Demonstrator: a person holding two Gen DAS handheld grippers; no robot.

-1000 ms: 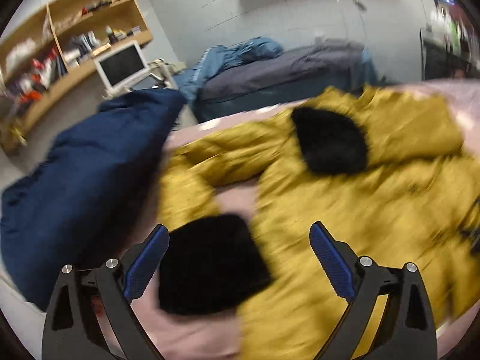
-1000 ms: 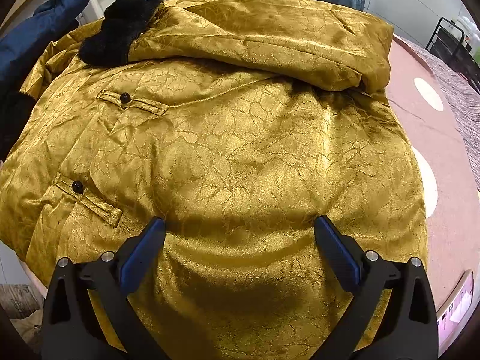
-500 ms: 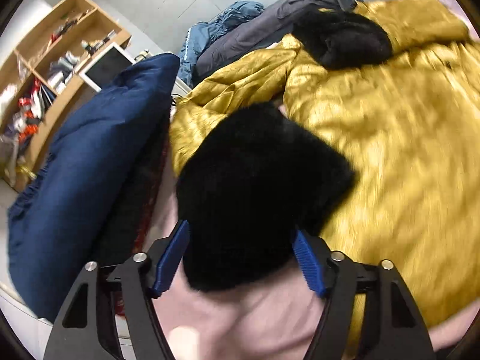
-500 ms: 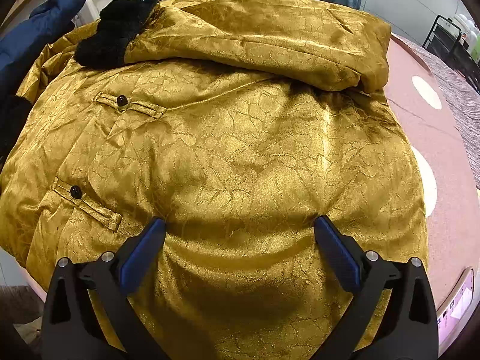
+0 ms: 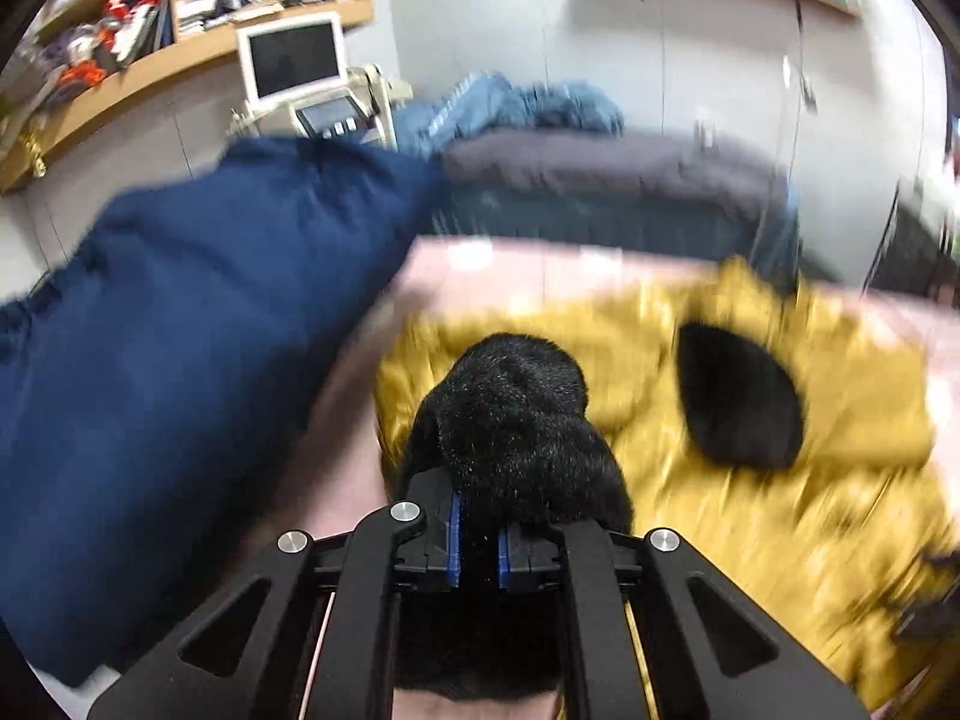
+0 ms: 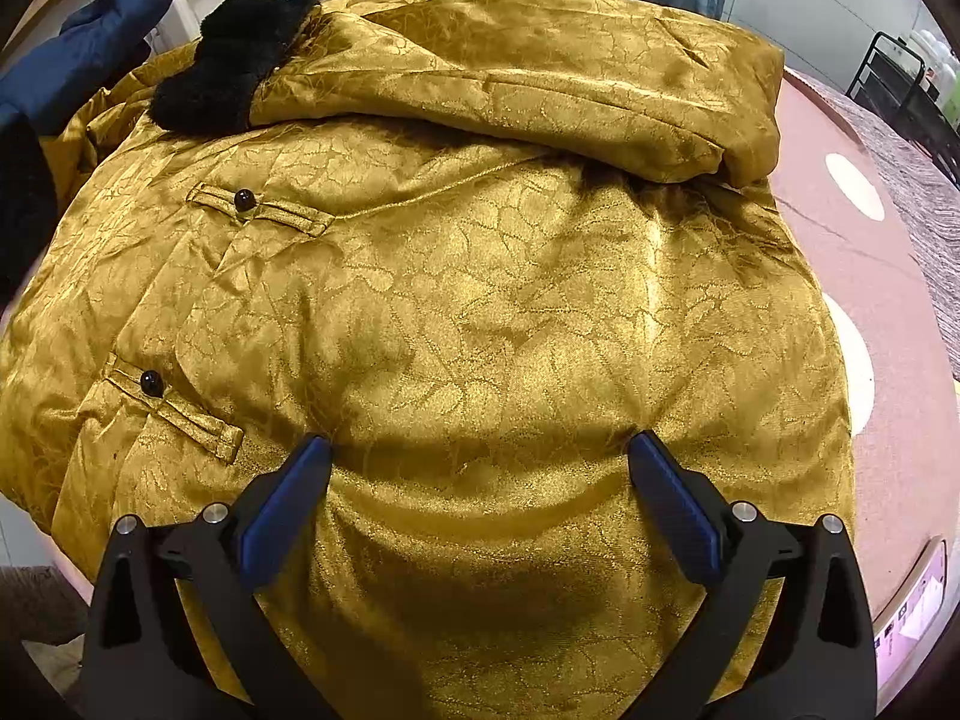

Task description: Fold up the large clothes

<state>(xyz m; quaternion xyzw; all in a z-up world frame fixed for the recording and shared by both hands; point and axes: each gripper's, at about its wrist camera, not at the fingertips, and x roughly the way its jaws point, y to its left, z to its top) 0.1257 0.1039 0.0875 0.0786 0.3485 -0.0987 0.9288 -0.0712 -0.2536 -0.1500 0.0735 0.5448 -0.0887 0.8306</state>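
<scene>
Nearby, navy bedding [image 5: 198,360] beside gold coat [image 6: 480,312], left gripper [image 5: 478,558] fingers closing on black fur cuff [image 5: 516,426], right gripper [image 6: 480,498] fingers spread.

— Jacket [image 6: 480,312]? Gold, leaf-patterned satin, spread flat over the pink table [image 6: 888,312], front up.

— Fastenings? Two black buttons on gold tabs, toward the left edge.

— Sleeves? One folded across the top, black fur cuff [image 6: 222,66] at its left end. Other fur cuff [image 5: 516,420] raised off the jacket, bunched, at its left side.
</scene>
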